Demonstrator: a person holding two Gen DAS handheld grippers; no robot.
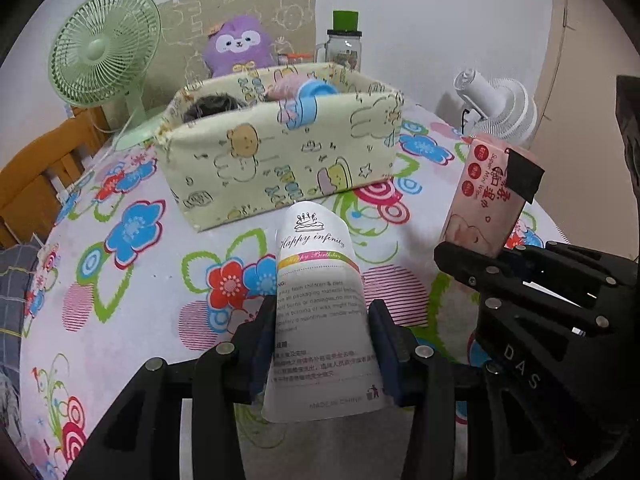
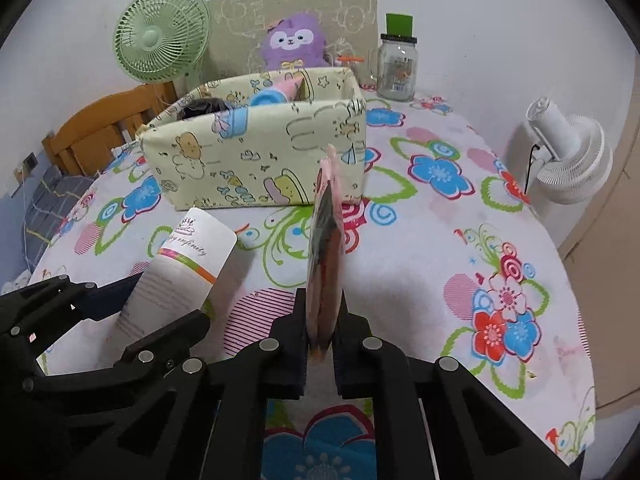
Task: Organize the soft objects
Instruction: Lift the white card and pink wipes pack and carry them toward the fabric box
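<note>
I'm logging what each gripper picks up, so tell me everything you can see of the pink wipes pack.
The pink wipes pack is a slim, soft-looking packet with red round marks, printed text and a faint bear drawing, plus a black tab near its top. The right hand-held gripper is shut on its lower end, holding it upright and edge-on to that camera, lifted clear of the floral tablecloth. Nothing else touches it.

Left tongs [image 1: 322,344] and right tongs [image 2: 323,320] angle downward side by side, each clamped.
</note>
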